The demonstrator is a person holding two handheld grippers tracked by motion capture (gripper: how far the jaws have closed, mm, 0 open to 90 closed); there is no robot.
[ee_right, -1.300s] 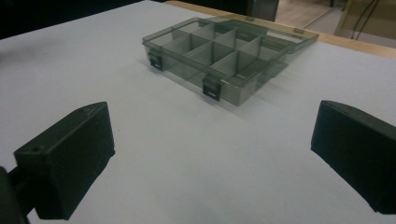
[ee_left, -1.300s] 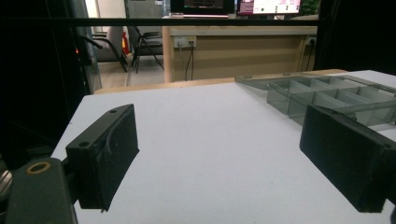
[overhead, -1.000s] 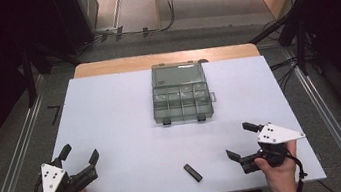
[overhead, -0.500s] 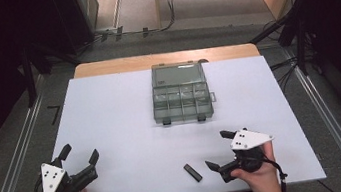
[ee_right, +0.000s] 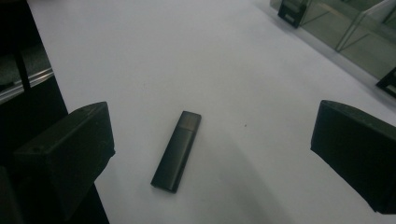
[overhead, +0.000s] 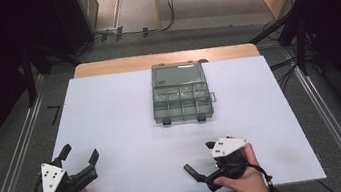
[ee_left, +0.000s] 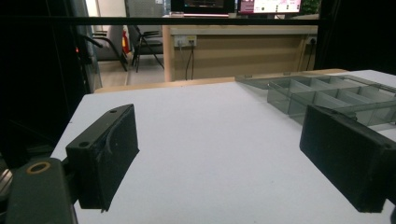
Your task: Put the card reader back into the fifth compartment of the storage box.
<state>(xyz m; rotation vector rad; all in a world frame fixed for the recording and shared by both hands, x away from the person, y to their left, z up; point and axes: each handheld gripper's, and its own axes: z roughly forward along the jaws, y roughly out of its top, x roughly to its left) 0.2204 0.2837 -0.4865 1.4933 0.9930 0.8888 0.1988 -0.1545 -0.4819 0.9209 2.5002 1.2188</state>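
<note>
The right gripper (overhead: 202, 166) has moved left along the table's (overhead: 119, 108) near edge since a second ago and now hangs over the black stick (ee_right: 177, 150), jaws wide apart. The stick, slim and rectangular, lies flat between them, untouched. The left gripper (overhead: 79, 160) rests open.
</note>
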